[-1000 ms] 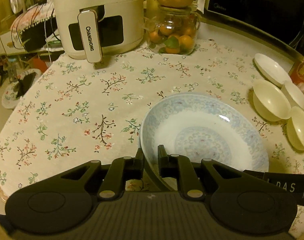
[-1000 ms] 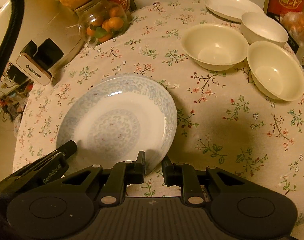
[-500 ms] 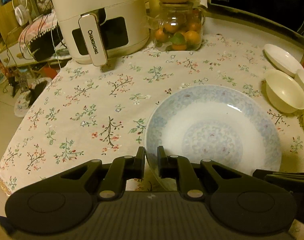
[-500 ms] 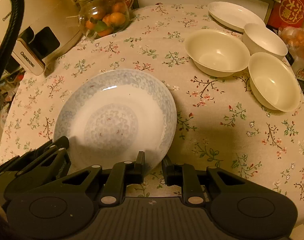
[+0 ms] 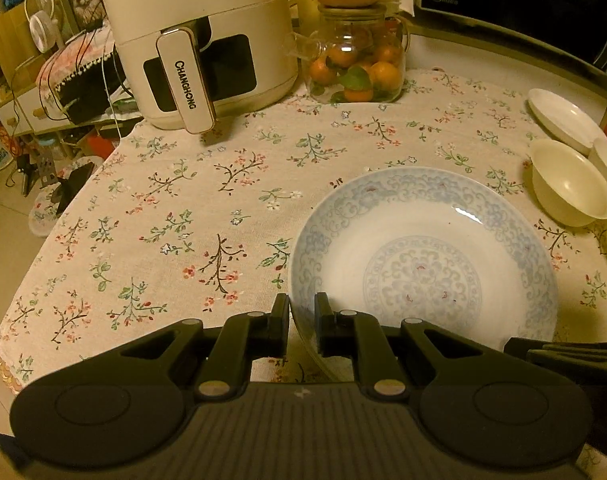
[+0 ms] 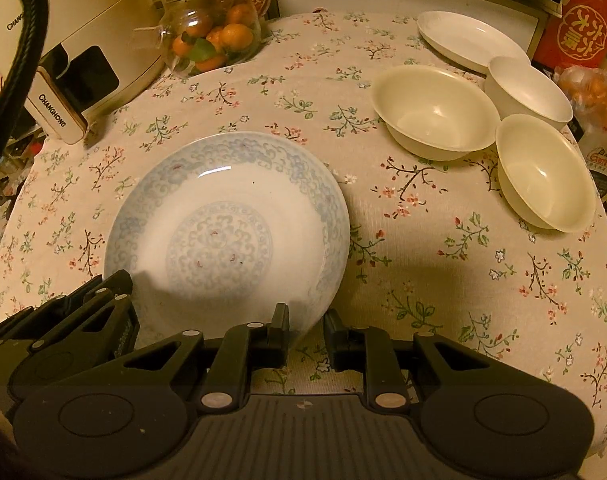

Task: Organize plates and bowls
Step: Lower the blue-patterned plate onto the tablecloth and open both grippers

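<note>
floral tablecloth (image 5: pixel 207 208), blue-patterned white plate (image 5: pixel 423 248)

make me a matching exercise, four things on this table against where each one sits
Things:
1 blue-patterned plate
2 plain white plate
3 glass jar of oranges
4 air fryer

Places:
A far right corner of the table
B far left, handle facing out
C near edge, rim between both tools
D back, beside the air fryer

Pairs: 1-C, 2-A, 3-D, 4-B

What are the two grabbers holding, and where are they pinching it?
Both hold the blue-patterned plate by its near rim: the left gripper pinches the rim's left part, the right gripper its right part.
</note>
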`<state>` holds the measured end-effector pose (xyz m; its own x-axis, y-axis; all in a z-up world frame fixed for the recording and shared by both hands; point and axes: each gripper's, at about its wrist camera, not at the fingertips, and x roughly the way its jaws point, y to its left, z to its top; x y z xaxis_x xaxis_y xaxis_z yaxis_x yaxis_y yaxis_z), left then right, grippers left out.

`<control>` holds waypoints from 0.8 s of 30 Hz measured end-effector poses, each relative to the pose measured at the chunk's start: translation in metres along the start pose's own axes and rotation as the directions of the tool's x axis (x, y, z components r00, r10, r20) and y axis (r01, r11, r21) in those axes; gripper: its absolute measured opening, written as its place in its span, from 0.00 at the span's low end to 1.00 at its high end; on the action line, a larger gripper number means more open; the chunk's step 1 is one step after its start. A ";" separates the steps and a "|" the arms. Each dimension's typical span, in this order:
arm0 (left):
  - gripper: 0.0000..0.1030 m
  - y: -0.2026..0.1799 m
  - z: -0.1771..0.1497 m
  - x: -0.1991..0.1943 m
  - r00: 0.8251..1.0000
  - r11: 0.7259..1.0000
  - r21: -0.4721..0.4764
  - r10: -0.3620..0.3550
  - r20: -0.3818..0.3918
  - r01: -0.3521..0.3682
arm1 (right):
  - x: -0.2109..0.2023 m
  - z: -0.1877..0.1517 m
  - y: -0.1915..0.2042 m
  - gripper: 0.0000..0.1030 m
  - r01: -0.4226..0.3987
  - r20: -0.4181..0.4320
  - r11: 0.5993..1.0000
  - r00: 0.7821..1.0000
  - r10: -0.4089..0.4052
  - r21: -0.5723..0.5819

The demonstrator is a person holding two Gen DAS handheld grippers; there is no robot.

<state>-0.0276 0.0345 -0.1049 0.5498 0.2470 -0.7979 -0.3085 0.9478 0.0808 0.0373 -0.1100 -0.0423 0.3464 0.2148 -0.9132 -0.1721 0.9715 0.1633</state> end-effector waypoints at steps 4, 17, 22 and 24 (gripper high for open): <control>0.17 0.005 0.005 0.001 1.000 0.999 -0.036 -0.024 -0.012 0.024 | 0.001 0.001 -0.001 0.20 -0.001 0.000 1.000 1.000 0.001 -0.006; 0.32 0.016 0.024 -0.005 0.999 0.997 -0.077 -0.031 0.013 0.032 | -0.009 0.010 -0.008 0.27 0.049 0.065 0.999 0.997 -0.047 -0.023; 0.37 0.016 0.035 -0.010 0.999 0.996 -0.078 -0.032 0.043 0.035 | -0.020 0.017 -0.009 0.34 0.086 0.137 0.995 0.987 -0.079 -0.045; 0.39 0.017 0.041 -0.011 0.998 0.996 -0.087 -0.033 0.048 0.037 | -0.023 0.019 -0.011 0.36 0.092 0.155 0.995 0.984 -0.085 -0.043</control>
<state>-0.0073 0.0563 -0.0707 0.5965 0.2256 -0.7703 -0.3545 0.9350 -0.0007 0.0489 -0.1239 -0.0159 0.4983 0.1449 -0.8548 -0.1787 0.9819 0.0623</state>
